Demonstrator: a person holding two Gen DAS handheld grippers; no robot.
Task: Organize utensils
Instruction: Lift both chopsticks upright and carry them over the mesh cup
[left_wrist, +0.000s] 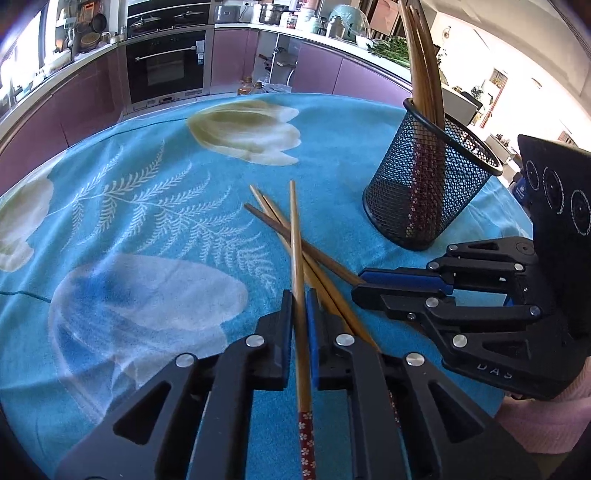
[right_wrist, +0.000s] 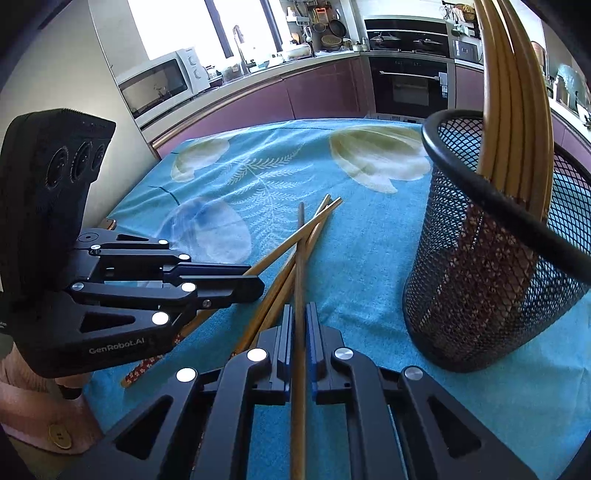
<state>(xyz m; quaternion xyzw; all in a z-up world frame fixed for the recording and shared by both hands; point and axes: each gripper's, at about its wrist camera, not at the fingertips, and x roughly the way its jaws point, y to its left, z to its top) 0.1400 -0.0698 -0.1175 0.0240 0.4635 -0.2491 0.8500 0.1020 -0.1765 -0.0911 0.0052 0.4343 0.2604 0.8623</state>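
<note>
Several wooden chopsticks with red patterned ends lie crossed on the blue floral tablecloth (left_wrist: 147, 221). My left gripper (left_wrist: 299, 295) is shut on one chopstick (left_wrist: 295, 240) that runs forward between its fingers. My right gripper (right_wrist: 299, 310) is shut on another chopstick (right_wrist: 301, 251); in the left wrist view the right gripper (left_wrist: 360, 286) sits over the dark chopstick (left_wrist: 280, 230). Two loose chopsticks (right_wrist: 314, 230) lie crossed under them. A black mesh holder (left_wrist: 428, 184) stands to the right with several chopsticks (left_wrist: 421, 66) upright in it; it also shows in the right wrist view (right_wrist: 491, 288).
The table's far edge (left_wrist: 258, 94) faces purple kitchen cabinets and an oven (left_wrist: 166, 70). A microwave (right_wrist: 162, 85) stands on the counter at the left. A pink sleeve (left_wrist: 546, 413) shows behind the right gripper.
</note>
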